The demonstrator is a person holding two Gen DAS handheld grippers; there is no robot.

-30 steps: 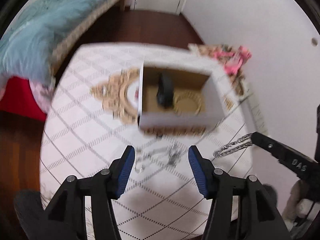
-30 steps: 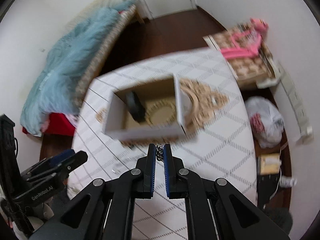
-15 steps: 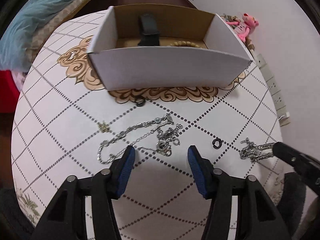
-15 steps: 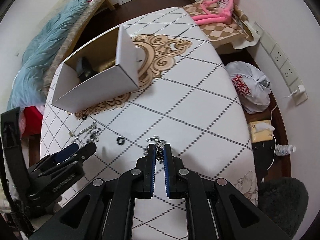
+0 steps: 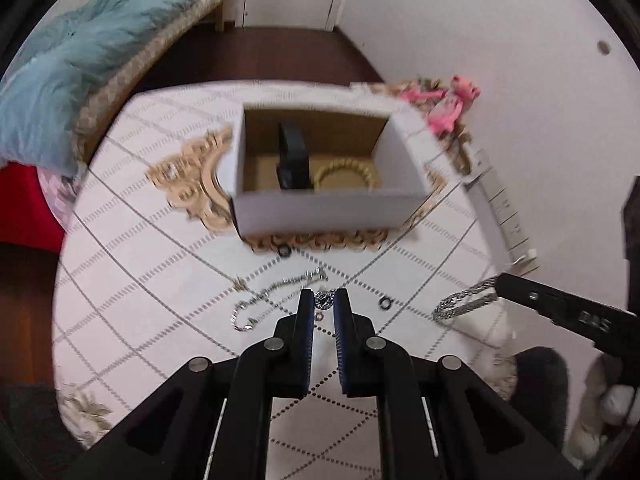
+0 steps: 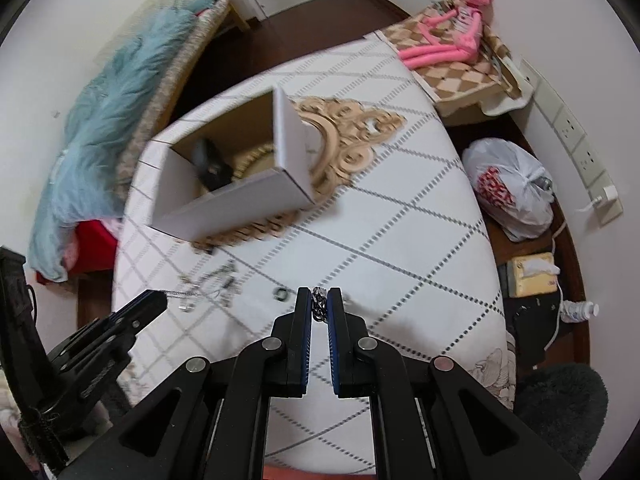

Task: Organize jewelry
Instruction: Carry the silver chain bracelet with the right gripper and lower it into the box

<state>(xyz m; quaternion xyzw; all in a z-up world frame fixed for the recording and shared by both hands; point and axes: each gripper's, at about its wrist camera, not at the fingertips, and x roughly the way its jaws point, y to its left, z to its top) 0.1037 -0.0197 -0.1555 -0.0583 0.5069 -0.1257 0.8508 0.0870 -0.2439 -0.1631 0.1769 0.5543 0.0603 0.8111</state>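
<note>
An open white cardboard box [image 5: 320,212] on the round table holds a black band [image 5: 294,160] and a gold beaded bracelet [image 5: 346,172]. In front of it lies a thin silver necklace [image 5: 276,292]. My left gripper [image 5: 323,300] is closing, and its tips pinch the necklace's small pendant. The rest of the chain trails left on the cloth. My right gripper [image 6: 319,300] is shut on a chunky silver chain bracelet [image 6: 319,306], whose loop [image 5: 466,304] hangs over the table's right edge. Two small dark rings [image 5: 284,251] [image 5: 385,303] lie loose.
A small gold piece [image 5: 239,283] lies left of the necklace. Off the table are a blue fluffy blanket [image 6: 104,120], a pink plush toy [image 6: 452,36], a white plastic bag [image 6: 512,188], a tissue box [image 6: 532,274] and a dark furry stool [image 6: 560,408].
My left jaws have come together from wide apart onto the necklace's pendant, and that view has drawn back from the table. The right gripper stays shut on the chain bracelet.
</note>
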